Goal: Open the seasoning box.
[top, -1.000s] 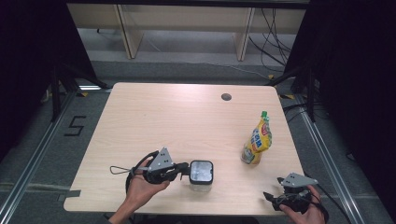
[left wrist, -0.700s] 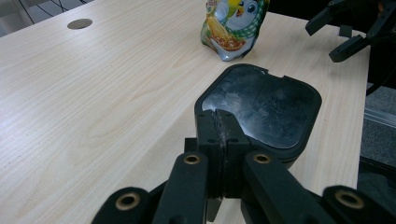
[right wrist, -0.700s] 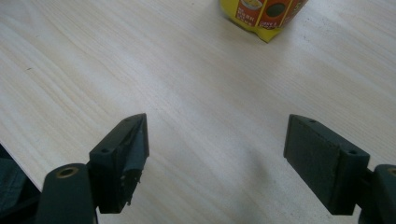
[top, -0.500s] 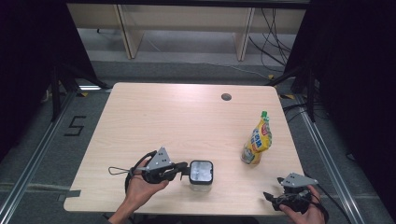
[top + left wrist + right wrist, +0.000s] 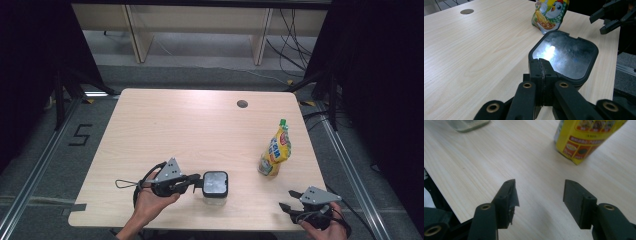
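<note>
1. Container (image 5: 215,184), a clear square-bodied jar with a black rounded-square lid, stands near the front edge of the wooden table (image 5: 190,125), left of centre. In the left gripper view its lid (image 5: 567,56) shows a glossy, smudged panel inside a matt black rim.
2. Table top is pale laminate with a fine wood grain and a round cable hole (image 5: 242,104) towards the far edge. It looks smooth, so the jar would likely slide rather than tip if pushed.
3. Snack pouch (image 5: 275,150), a yellow stand-up bag with a green spout cap and a cartoon chick printed on it, stands right of the jar and well apart. It looks soft and light; a careless sweep of the right hand would probably topple it.
4. Left gripper (image 5: 196,181) is clamped tight on the lid's near edge, the jaws meeting on a thin lip. The hold is shallow, so a lift or twist could slip off, or drag the jar towards the table edge.
5. Right gripper (image 5: 289,207) hangs near the front right corner, jaws apart with nothing between them; they have just been closing.
</note>
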